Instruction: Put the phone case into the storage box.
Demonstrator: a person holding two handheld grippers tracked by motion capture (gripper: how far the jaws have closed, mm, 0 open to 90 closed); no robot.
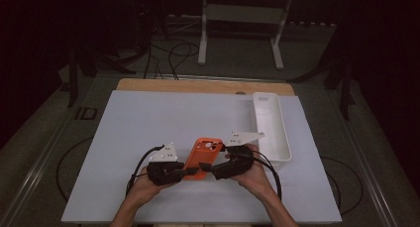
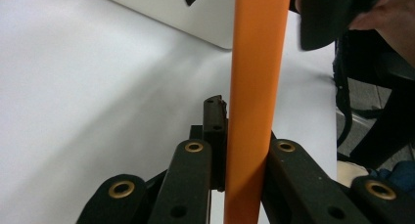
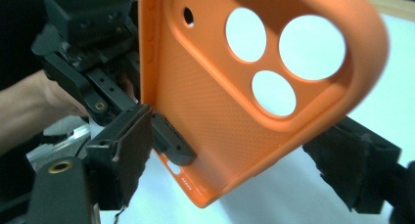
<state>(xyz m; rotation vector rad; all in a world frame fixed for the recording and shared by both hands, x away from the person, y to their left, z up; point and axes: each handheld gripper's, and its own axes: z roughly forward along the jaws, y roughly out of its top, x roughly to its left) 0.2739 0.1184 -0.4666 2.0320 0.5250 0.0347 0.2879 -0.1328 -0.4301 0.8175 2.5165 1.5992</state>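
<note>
Orange phone case (image 1: 201, 157): lower centre, between both grippers.
Left gripper (image 1: 184, 172): clamped on case edge.
Right gripper (image 1: 207, 166): spread, case between fingers, unpressed.

Both forearms coming in from below, hands side by side and low over the table, left claw (image 1: 190, 172) pinched tight with jaws nearly together, right claw (image 1: 208, 166) facing it, jaws spread wide apart
</note>
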